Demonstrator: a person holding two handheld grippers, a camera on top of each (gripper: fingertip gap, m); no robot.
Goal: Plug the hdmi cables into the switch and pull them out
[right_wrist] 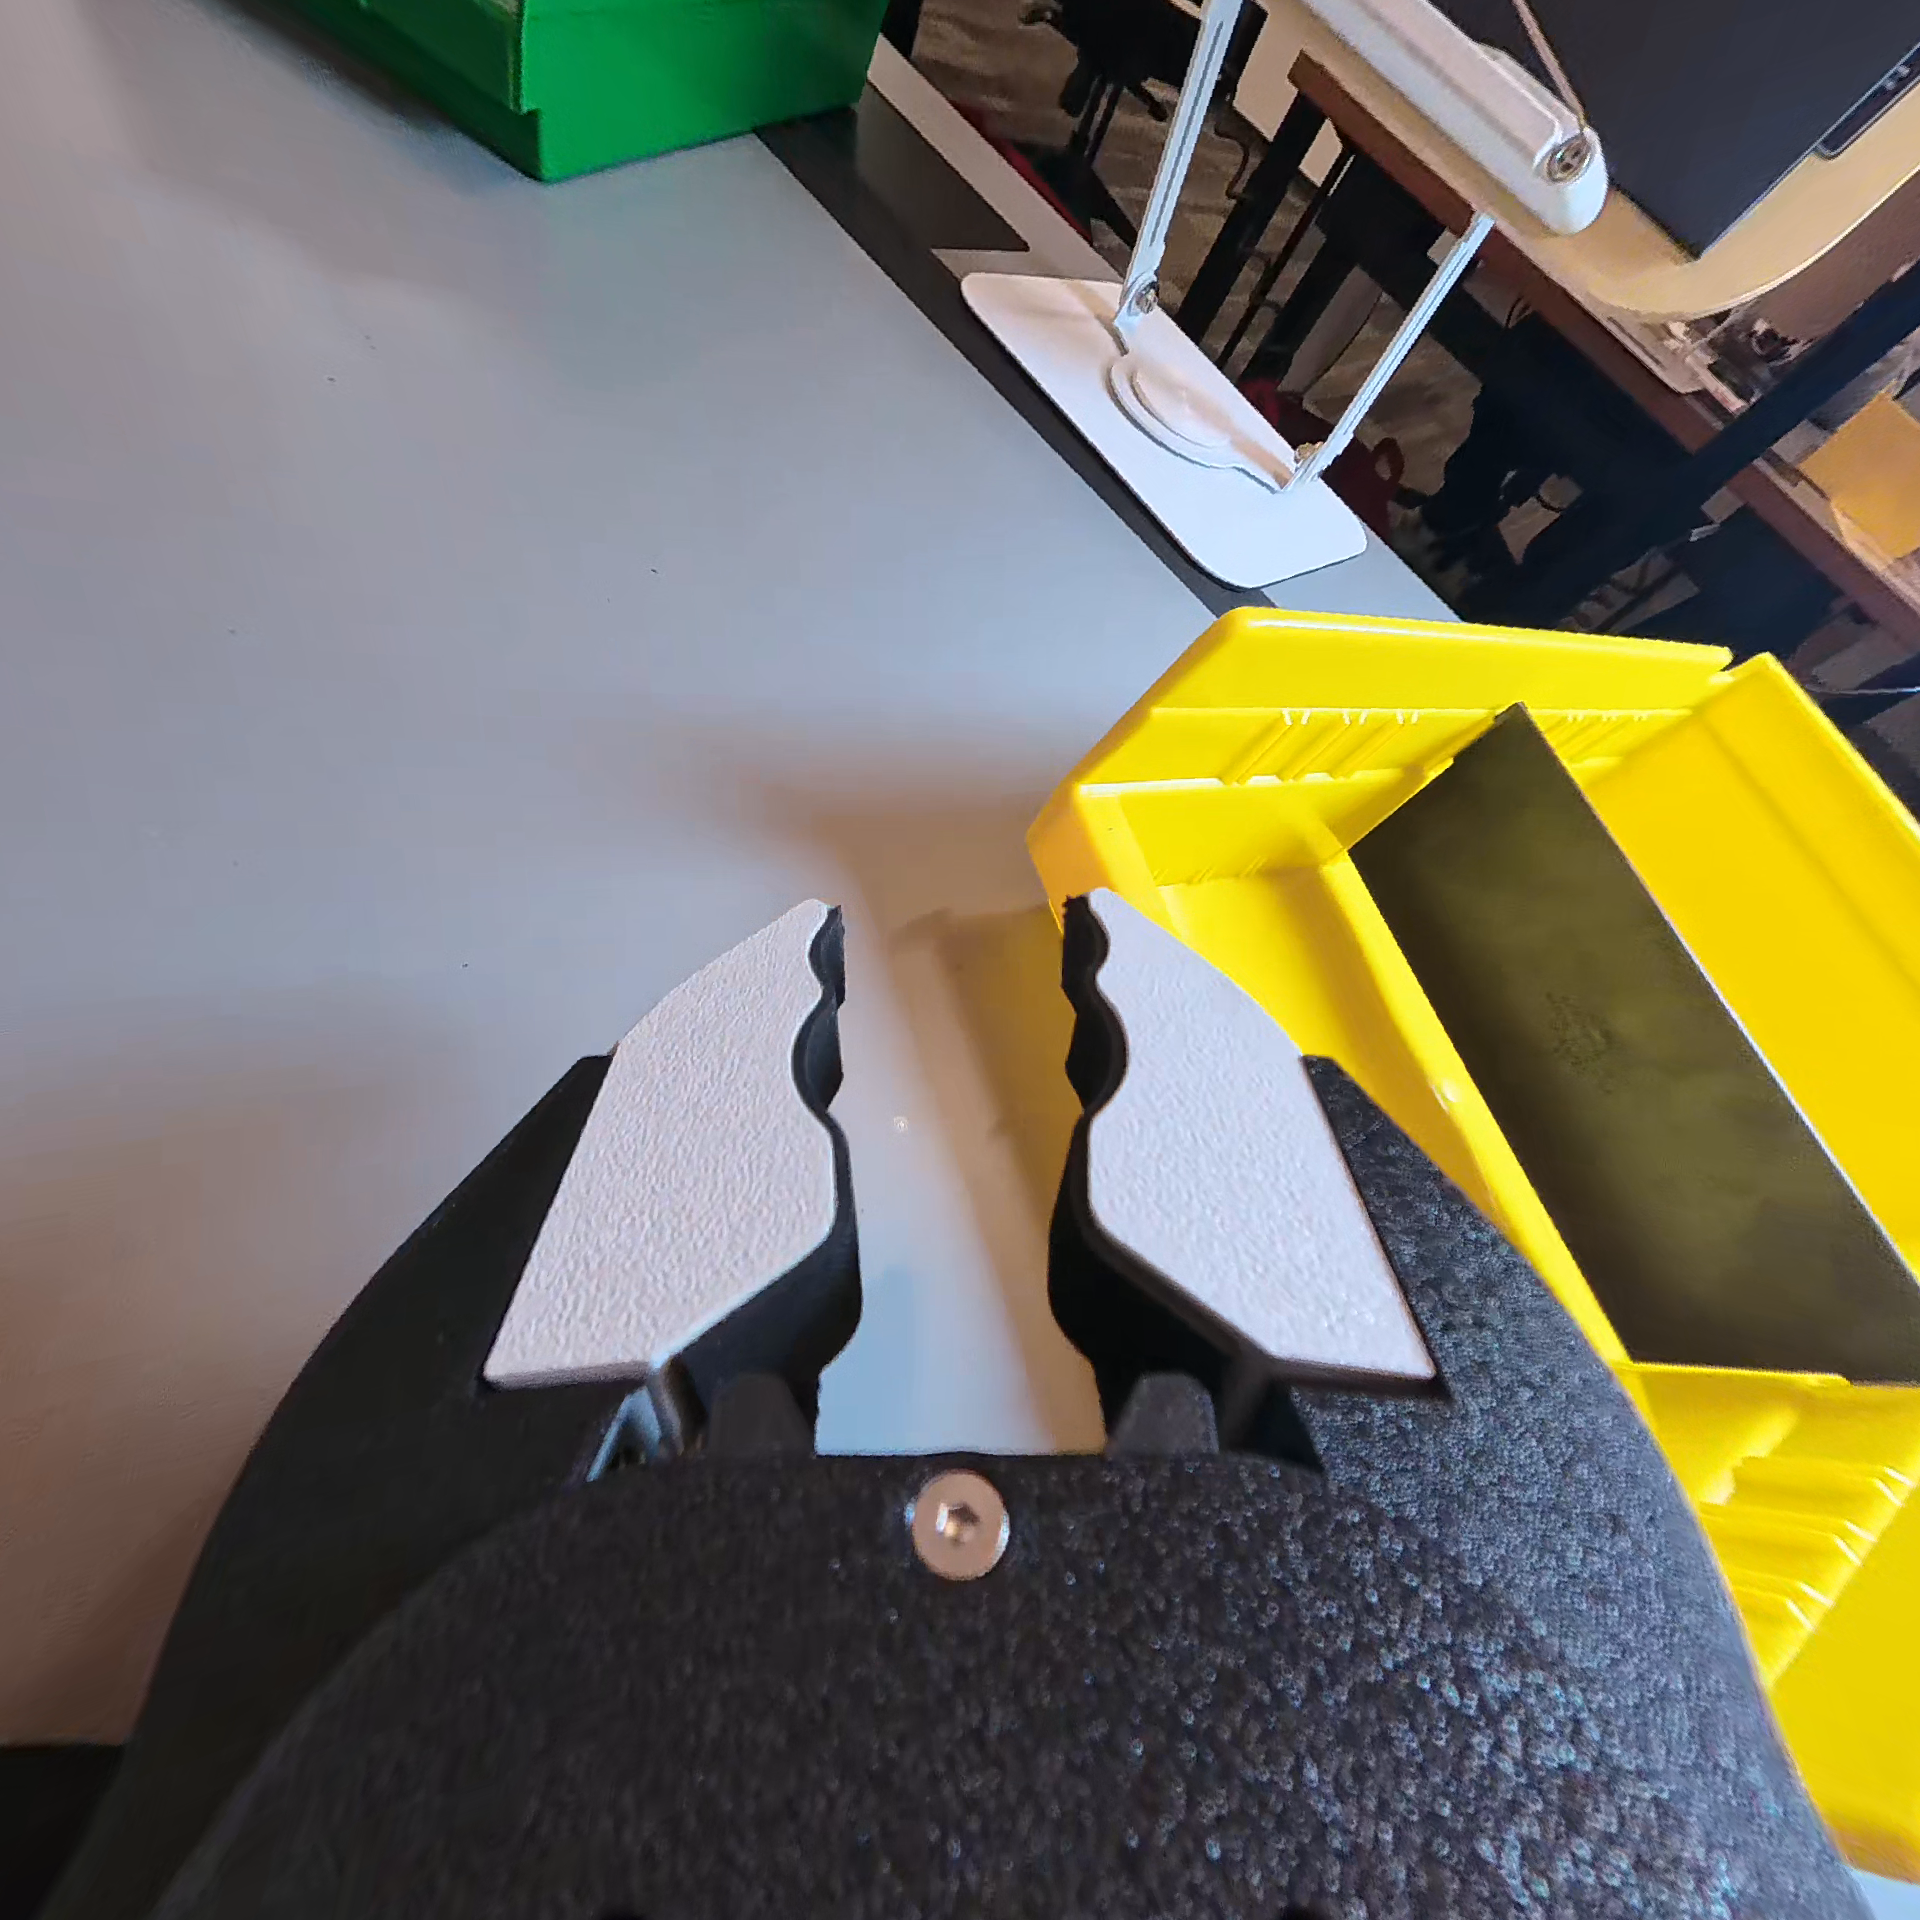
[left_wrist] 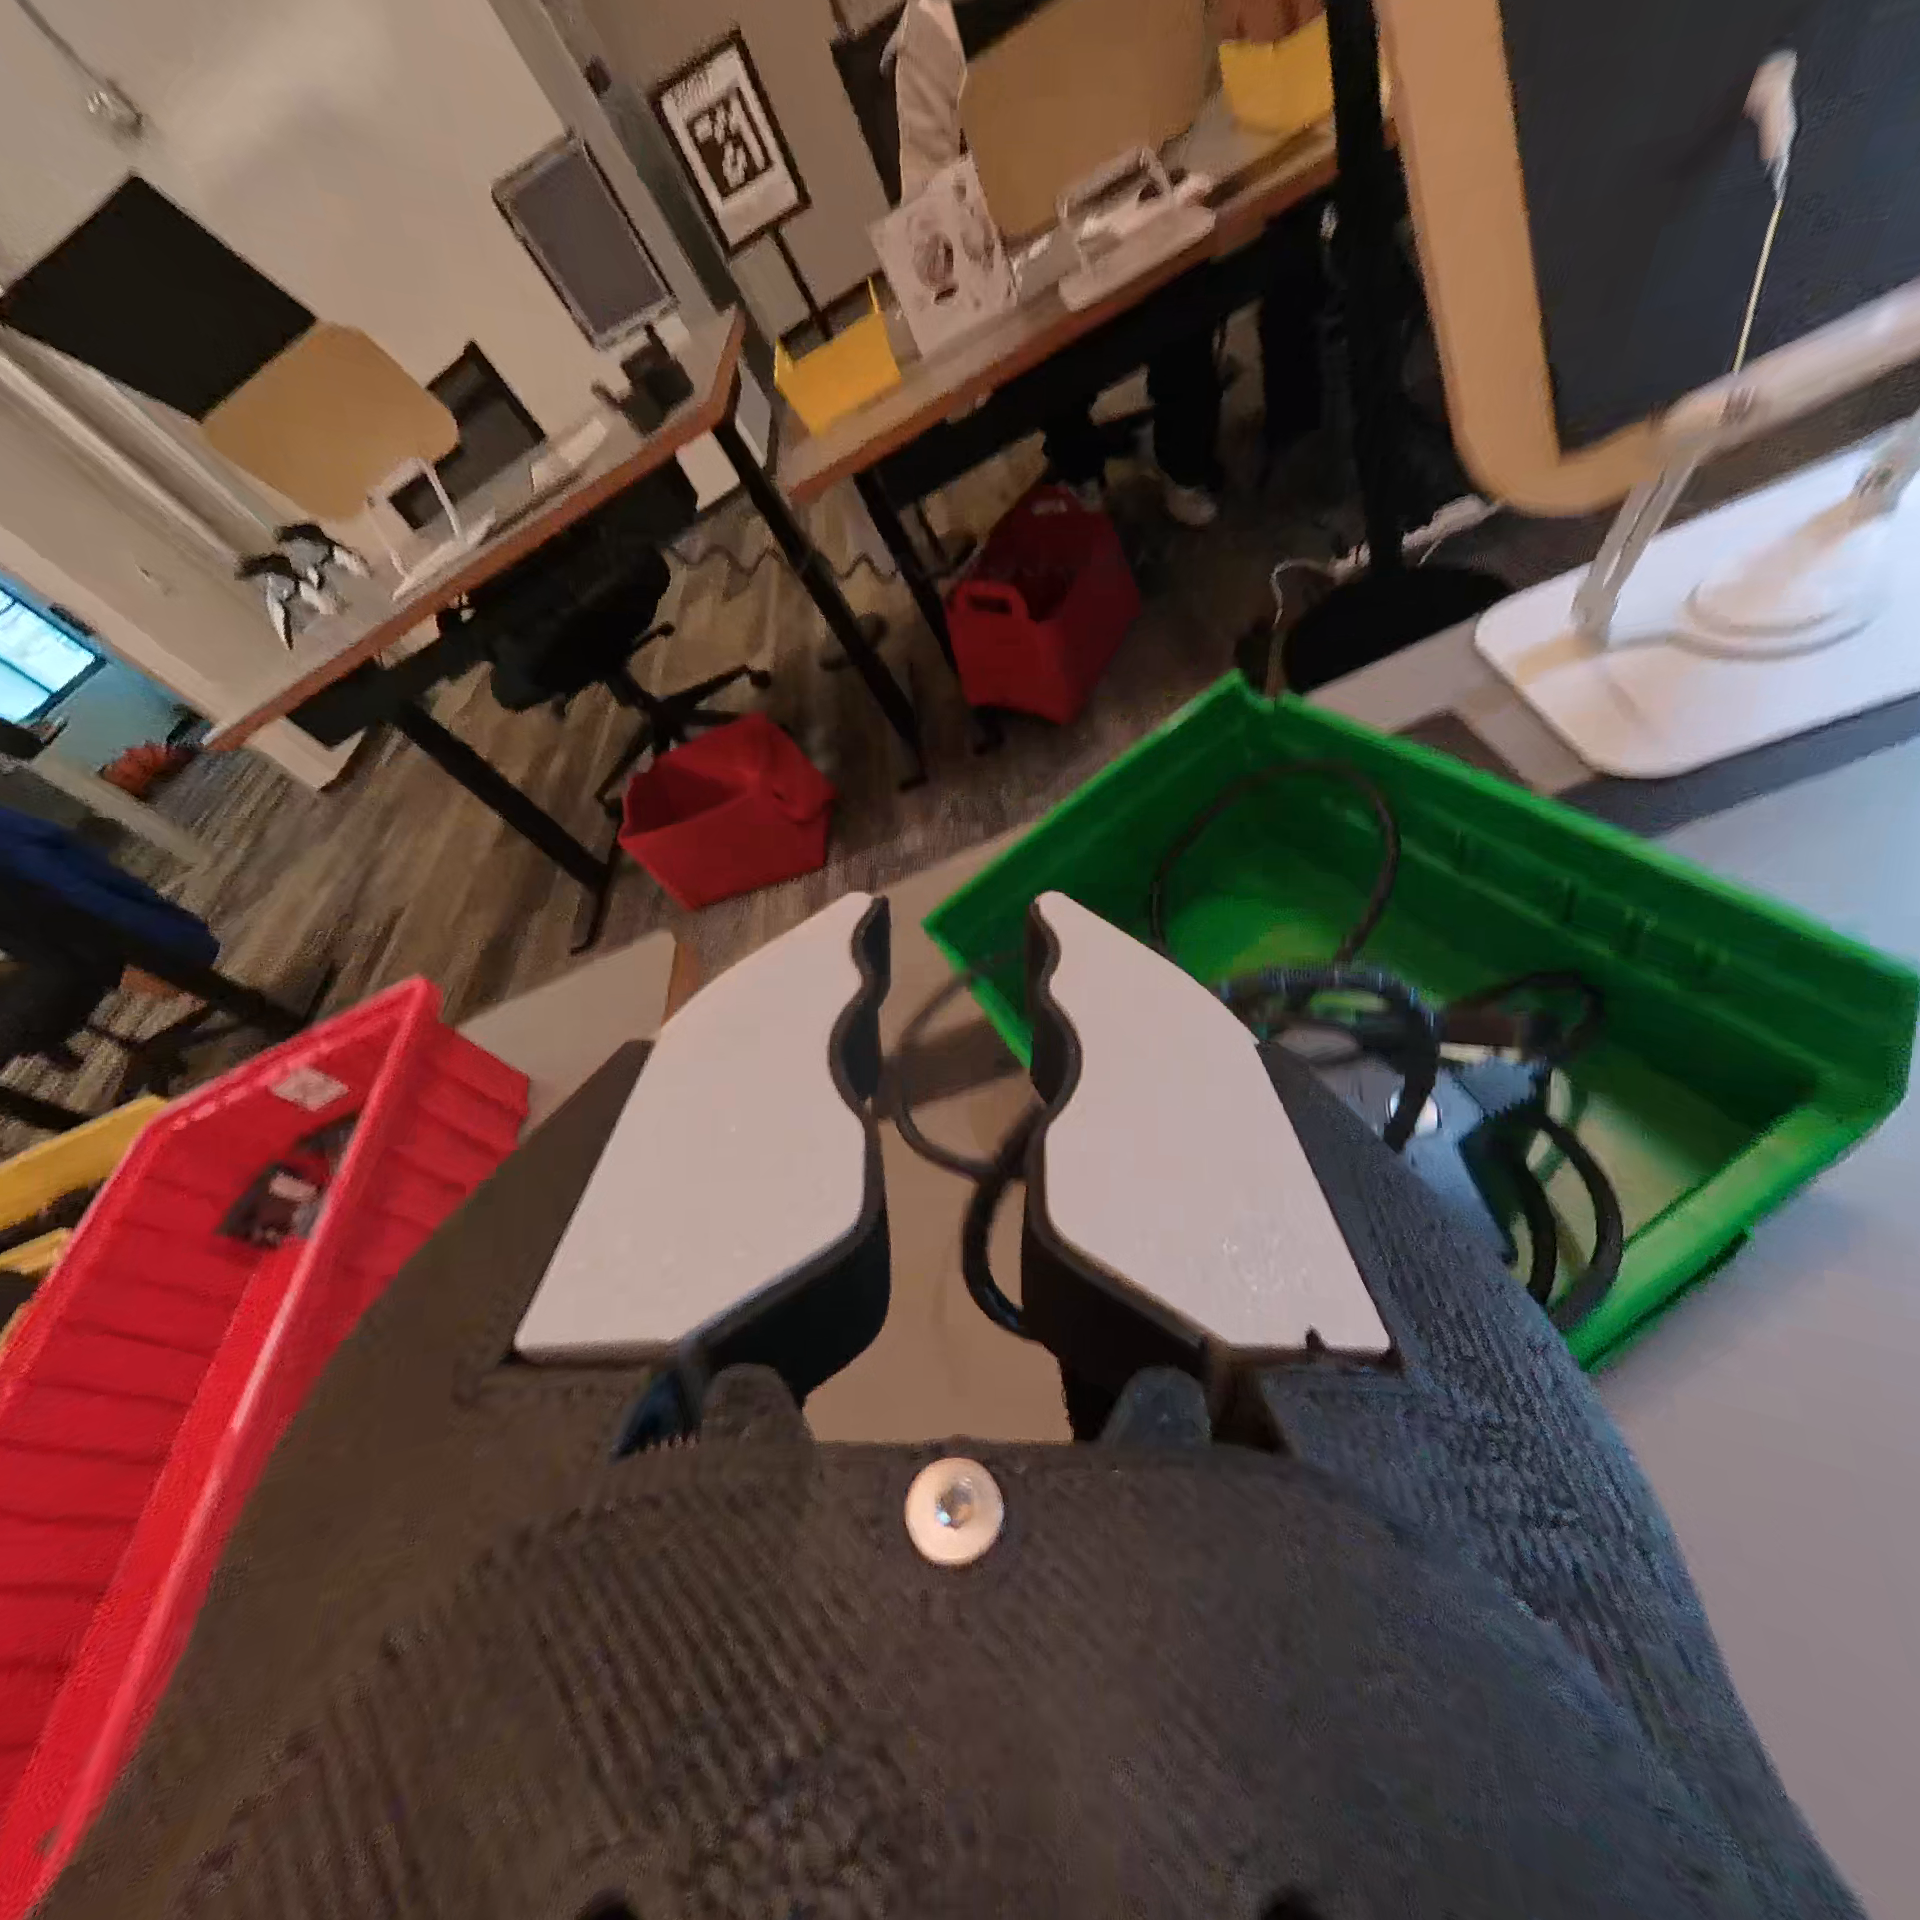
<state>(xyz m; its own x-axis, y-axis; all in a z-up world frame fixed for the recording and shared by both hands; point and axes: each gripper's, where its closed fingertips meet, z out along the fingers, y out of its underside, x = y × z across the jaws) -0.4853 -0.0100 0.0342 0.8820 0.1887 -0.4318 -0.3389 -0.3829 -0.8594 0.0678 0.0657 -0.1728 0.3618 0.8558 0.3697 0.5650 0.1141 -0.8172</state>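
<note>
Far left in the left wrist view there's a red bin [left_wrist: 208, 1247], ribbed plastic walls with a small sticker on the rim. Next over is the left gripper [left_wrist: 956, 935], rough black printed body with smooth grey wavy-edged plates on top, fingers parted with nothing between them, just hanging over the grey table [left_wrist: 1766, 1455]. A thin black cable [left_wrist: 940, 1132] loops on the table under the gap. To the right sits a green bin [left_wrist: 1714, 997], glossy plastic, with the hdmi cables [left_wrist: 1340, 997] coiled inside in black loops; can't really tell if the switch is in there, too blurry. Only this view shows the cables and the red bin. In the right wrist view, the right gripper [right_wrist: 954, 914] has its fingers apart too and holds nothing, above bare table. Right of it is a yellow bin [right_wrist: 1299, 727] with a flat matte black divider [right_wrist: 1621, 1049] standing in it, and behind, a white desk lamp [right_wrist: 1195, 416] with a flat rounded base.
</note>
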